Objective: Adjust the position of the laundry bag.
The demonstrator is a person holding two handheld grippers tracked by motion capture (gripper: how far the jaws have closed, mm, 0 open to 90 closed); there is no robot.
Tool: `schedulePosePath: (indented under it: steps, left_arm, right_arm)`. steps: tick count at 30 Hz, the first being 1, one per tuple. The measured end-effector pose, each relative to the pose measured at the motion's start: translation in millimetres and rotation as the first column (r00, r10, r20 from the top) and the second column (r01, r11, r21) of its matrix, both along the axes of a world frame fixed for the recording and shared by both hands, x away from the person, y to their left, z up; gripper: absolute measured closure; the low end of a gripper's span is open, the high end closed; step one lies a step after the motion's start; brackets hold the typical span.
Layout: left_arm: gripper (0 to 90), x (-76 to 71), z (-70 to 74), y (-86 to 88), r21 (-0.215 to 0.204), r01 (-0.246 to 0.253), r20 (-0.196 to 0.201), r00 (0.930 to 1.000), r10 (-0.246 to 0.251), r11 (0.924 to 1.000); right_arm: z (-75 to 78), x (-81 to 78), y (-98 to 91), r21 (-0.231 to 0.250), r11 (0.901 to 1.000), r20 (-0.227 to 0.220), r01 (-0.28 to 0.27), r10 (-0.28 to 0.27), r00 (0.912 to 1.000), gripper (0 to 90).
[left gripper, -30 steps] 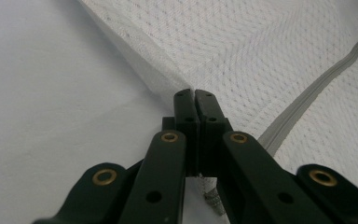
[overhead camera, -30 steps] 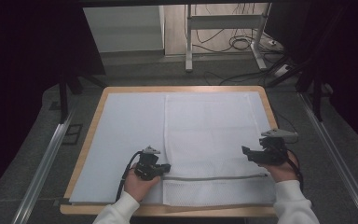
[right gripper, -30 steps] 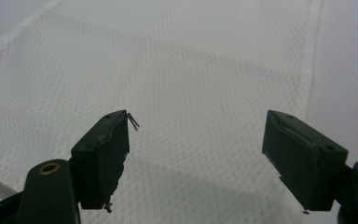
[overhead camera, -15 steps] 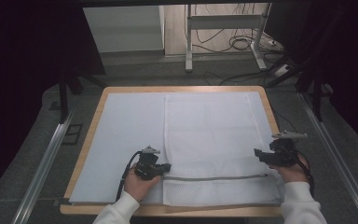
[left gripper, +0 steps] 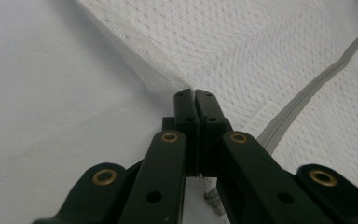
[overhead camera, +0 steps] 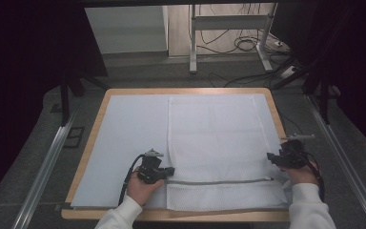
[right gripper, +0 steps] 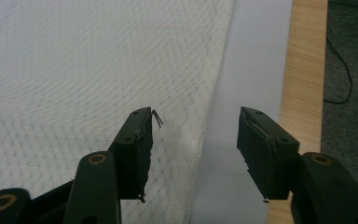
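Note:
A white mesh bag [overhead camera: 219,133] lies flat on the right half of a white sheet [overhead camera: 124,133], with a grey zipper [overhead camera: 219,182] running across near its front end. My left gripper [overhead camera: 170,170] is at the bag's left edge, level with the zipper. In the left gripper view its jaws [left gripper: 195,98] are shut on a pinched fold of the mesh bag [left gripper: 242,51], and the zipper [left gripper: 307,93] runs off to the right. My right gripper [overhead camera: 270,158] is at the bag's right edge. It [right gripper: 196,128] stands open astride the edge of the mesh bag [right gripper: 98,60].
The wooden table [overhead camera: 181,90] shows a bare rim around the sheet, also as a table strip [right gripper: 305,70] on the right of the right gripper view. Grey floor, metal rails [overhead camera: 43,171] and cables [overhead camera: 248,45] surround it. A small metal wire [right gripper: 158,118] sticks out at my right gripper's left jaw tip.
My right gripper has moved to the right and slightly toward the person, from over the bag to its right edge. The left gripper has stayed shut on the bag's left edge.

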State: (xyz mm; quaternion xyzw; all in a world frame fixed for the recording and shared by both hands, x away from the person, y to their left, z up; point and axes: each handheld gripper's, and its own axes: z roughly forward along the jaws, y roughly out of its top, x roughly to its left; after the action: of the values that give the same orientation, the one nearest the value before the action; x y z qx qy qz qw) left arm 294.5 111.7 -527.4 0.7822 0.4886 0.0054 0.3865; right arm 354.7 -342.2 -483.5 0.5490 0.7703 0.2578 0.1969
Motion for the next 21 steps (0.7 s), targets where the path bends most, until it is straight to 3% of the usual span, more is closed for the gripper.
schedulePosePath:
  steps: [13, 18, 21]
  left_arm:
    - [89.6, -0.1, -0.1, 0.2, -0.005, -0.001, 0.002, 1.0, 0.001, 1.0]
    - [89.6, -0.3, 0.6, 0.4, -0.009, -0.002, 0.005, 1.0, 0.002, 1.0]
    - [89.6, -0.2, 0.6, 0.5, -0.008, -0.002, 0.006, 1.0, 0.002, 1.0]
  right_arm:
    - [-13.1, 4.3, 4.5, -0.015, 0.9997, -0.074, -0.021, 0.02, 0.9971, 57.8]
    - [-15.0, 3.8, 7.9, -0.049, 0.9981, -0.078, -0.038, 0.034, 0.9964, 68.9]
    - [-14.9, 3.8, 8.6, -0.042, 0.9978, -0.085, -0.051, 0.047, 0.9953, 75.4]
